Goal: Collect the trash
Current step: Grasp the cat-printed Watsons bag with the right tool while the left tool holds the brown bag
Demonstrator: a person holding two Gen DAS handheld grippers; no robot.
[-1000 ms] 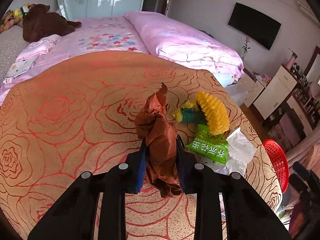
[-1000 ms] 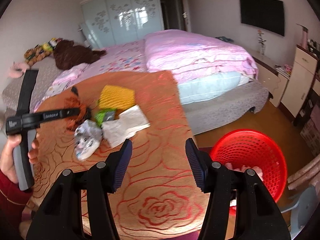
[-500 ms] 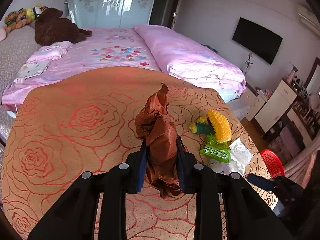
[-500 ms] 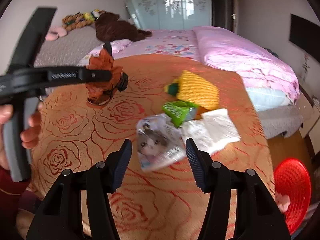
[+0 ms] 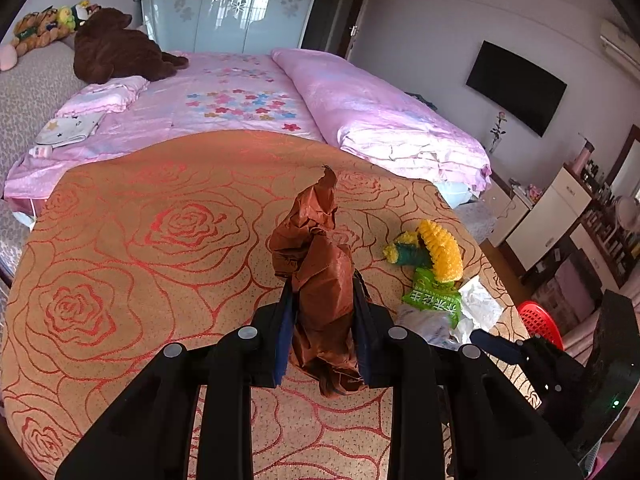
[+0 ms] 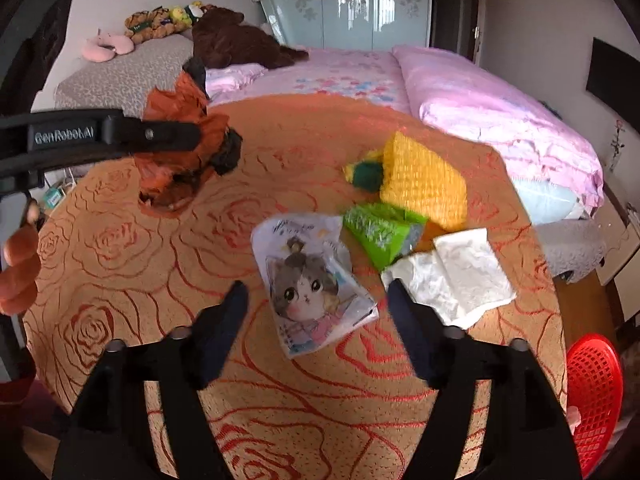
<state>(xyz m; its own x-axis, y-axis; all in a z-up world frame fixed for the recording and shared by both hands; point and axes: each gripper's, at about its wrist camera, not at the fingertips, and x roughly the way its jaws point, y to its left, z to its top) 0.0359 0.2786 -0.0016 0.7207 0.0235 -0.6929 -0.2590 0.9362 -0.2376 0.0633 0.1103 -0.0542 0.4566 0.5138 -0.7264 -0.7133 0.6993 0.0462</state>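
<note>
- Pinching a crumpled brown bag (image 5: pixel 320 280), left hand-held gripper (image 5: pixel 322 312) holds it clear above the counter (image 5: pixel 140 240), presumably bound for the red basket (image 6: pixel 594 392).
- Right hand-held gripper (image 6: pixel 316 316) hangs with jaws spread either side of the cat-print wrapper (image 6: pixel 312 284), likely the next pickup.
- Green packet (image 6: pixel 380 232), white tissue (image 6: pixel 456 276) and yellow scrubber (image 6: pixel 420 180) lie just beyond on the counter.

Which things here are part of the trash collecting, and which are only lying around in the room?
For the job: brown wrapper in the left hand-held gripper; cat packet before the open right hand-held gripper; green packet; tissue; yellow mesh; red basket.

Just lying about: teddy bear; pink quilt; TV.
</note>
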